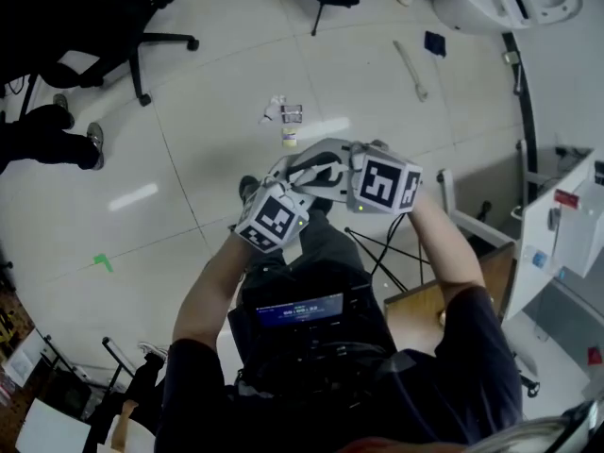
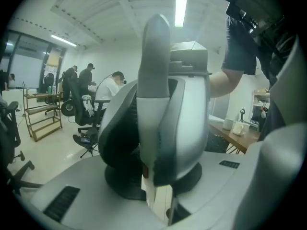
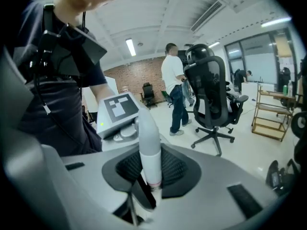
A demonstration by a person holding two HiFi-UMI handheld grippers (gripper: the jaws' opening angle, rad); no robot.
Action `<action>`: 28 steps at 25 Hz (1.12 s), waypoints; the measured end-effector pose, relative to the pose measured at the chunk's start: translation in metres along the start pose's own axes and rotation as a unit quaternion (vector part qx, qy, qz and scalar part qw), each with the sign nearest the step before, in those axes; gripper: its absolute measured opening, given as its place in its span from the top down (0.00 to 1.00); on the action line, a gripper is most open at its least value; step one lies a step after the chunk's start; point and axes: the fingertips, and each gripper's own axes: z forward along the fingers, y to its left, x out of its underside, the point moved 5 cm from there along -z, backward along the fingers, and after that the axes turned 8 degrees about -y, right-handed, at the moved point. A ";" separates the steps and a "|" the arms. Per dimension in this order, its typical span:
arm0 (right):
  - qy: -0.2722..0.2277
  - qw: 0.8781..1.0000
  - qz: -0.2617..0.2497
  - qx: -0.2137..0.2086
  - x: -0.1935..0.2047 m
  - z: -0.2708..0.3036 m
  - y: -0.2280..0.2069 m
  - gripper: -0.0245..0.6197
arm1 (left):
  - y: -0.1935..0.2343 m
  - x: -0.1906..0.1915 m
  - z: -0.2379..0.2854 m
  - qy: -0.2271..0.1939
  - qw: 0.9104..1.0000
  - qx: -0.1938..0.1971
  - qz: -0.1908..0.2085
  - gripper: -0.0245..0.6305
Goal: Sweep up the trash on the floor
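Left gripper (image 2: 156, 178): clenched on a broad grey-and-white plastic handle (image 2: 153, 80); a slack hold could let it twist.
Trash: small pale scraps (image 1: 285, 119) on the pale tiled floor (image 1: 189, 159), ahead of both grippers; a hard stroke may scatter them.
Right gripper (image 3: 146, 178): grasping a slim grey-topped white handle (image 3: 148, 143), close beside the left; the handles may clash.

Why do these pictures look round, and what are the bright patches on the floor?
Head view: a wide lens curves the floor; the patches are lamp glare. Left gripper view: the near handle looks soft. Right gripper view: its handle looks sharper.
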 end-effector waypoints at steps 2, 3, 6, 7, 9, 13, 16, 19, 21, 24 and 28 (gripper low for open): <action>-0.005 1.000 0.003 0.007 0.002 0.000 -0.011 0.79 | 0.012 0.000 0.006 -0.008 1.000 -0.011 -0.010 0.87; -0.009 1.000 0.006 0.017 0.002 -0.001 -0.019 0.79 | 0.018 -0.001 0.009 -0.009 1.000 -0.019 -0.006 0.87; -0.007 0.999 0.002 0.049 0.000 -0.001 -0.042 0.80 | 0.039 -0.005 0.018 -0.004 0.999 -0.032 0.029 0.87; -0.003 0.998 -0.005 0.057 -0.001 0.001 -0.049 0.80 | 0.046 -0.006 0.019 -0.001 0.999 -0.032 0.036 0.87; 0.003 0.997 -0.022 0.071 -0.003 0.007 -0.061 0.80 | 0.061 -0.005 0.018 0.005 0.999 -0.034 0.029 0.87; -0.007 0.996 -0.032 0.082 -0.008 0.025 -0.079 0.80 | 0.085 -0.003 0.007 0.007 0.999 -0.050 -0.003 0.87; -0.015 0.996 -0.040 0.080 -0.014 0.038 -0.095 0.80 | 0.104 -0.003 -0.001 0.005 0.998 -0.058 -0.003 0.87; -0.014 0.996 -0.035 0.084 -0.018 0.044 -0.103 0.80 | 0.115 -0.003 -0.005 0.006 0.998 -0.061 0.000 0.86; -0.017 0.995 -0.033 0.089 -0.021 0.046 -0.108 0.80 | 0.120 -0.004 -0.007 0.007 0.998 -0.061 0.008 0.86; -0.027 0.994 -0.037 0.099 -0.026 0.052 -0.117 0.80 | 0.131 -0.006 -0.011 0.008 0.998 -0.058 0.026 0.86; -0.041 0.991 -0.040 0.122 -0.030 0.055 -0.127 0.80 | 0.142 -0.009 -0.013 0.009 0.998 -0.052 0.033 0.86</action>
